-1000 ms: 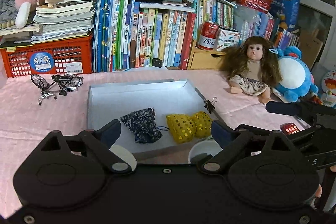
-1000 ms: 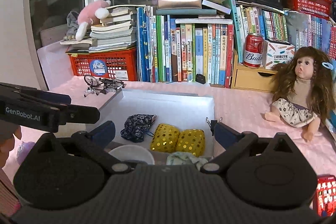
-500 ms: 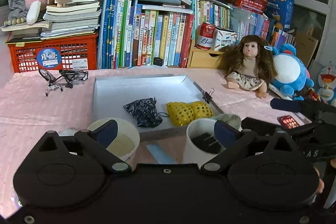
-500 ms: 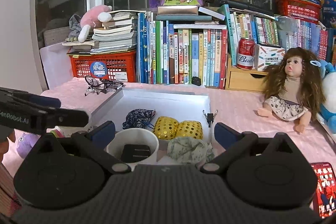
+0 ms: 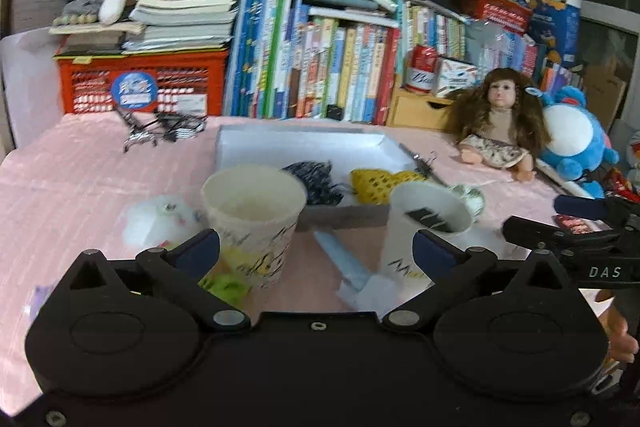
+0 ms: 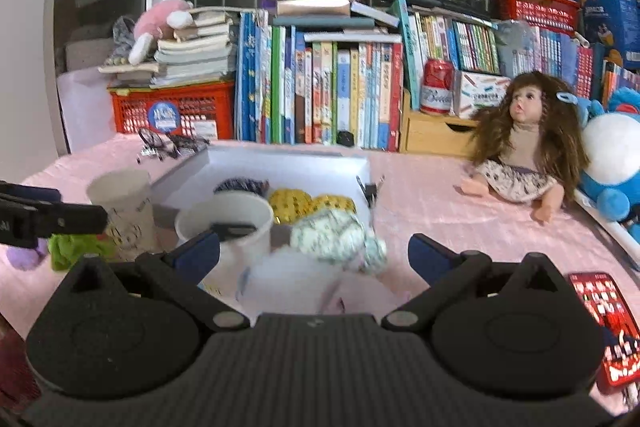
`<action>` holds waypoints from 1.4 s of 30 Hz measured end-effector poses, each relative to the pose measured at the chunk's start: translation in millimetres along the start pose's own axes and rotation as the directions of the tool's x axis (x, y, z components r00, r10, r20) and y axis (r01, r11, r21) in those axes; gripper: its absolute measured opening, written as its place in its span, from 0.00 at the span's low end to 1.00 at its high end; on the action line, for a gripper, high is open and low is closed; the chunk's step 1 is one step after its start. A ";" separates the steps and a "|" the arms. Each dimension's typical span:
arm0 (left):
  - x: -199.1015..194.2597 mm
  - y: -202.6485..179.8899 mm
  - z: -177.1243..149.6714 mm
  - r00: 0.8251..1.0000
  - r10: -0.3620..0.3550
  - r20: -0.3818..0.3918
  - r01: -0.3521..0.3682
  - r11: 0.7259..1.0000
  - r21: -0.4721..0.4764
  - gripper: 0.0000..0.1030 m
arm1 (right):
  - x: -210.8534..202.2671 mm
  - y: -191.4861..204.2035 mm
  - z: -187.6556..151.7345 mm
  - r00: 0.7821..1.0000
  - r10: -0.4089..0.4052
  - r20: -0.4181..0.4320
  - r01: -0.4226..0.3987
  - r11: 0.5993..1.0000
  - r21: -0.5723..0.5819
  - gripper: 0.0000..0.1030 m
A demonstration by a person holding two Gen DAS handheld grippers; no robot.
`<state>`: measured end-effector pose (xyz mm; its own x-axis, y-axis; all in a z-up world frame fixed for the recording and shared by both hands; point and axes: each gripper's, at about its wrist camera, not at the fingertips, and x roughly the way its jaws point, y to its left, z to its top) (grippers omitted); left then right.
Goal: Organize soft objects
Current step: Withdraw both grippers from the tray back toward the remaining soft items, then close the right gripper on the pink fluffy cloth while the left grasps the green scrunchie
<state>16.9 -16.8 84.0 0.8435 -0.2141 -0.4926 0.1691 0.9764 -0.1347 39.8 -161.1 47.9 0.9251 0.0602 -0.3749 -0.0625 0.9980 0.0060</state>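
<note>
Pink ribbed cloth is covering the table [image 5: 80, 167], and both views are looking across it. Nearest, the left gripper [image 5: 316, 253] is hovering with jaws that have just been opening, released around nothing; the right gripper [image 6: 314, 251] is gaping too. Only the right view is showing a blurred fluffy white lump [image 6: 292, 281] at its fingers and a crumpled green-print pouch [image 6: 336, 237]. Beyond, paper cups [image 5: 254, 215] are partly hiding the white tray [image 5: 304, 145], where a navy pouch [image 5: 314, 177] and yellow sequined pouches [image 5: 378, 181] are lying near its front edge.

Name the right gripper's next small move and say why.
Probably ease the right gripper forward onto the pale green cloth bundle: its jaws stand open and empty, the bundle lies just ahead outside the white tray, where other soft pouches already sit.
</note>
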 end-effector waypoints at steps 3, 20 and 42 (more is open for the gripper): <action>0.5 5.2 -9.1 0.999 0.039 0.002 -0.039 0.999 0.000 0.99 | 2.3 0.9 -11.6 1.000 -0.018 -0.024 0.017 1.000 -0.011 1.00; 5.4 33.4 -42.3 0.975 0.221 -0.021 -0.221 0.975 0.013 0.99 | 5.9 -20.6 -43.3 0.988 -0.088 -0.125 0.093 0.995 0.033 0.89; 34.9 44.1 -53.1 0.961 0.278 -0.002 -0.277 0.956 -0.098 0.94 | 32.0 -17.6 -48.1 0.980 -0.123 -0.156 0.124 0.992 -0.005 0.74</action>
<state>26.8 17.1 15.2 0.8564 0.0659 -0.5121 -0.1217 0.9896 -0.0762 52.5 -177.6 -8.8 0.8557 -0.0668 -0.5131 0.0506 0.9977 -0.0455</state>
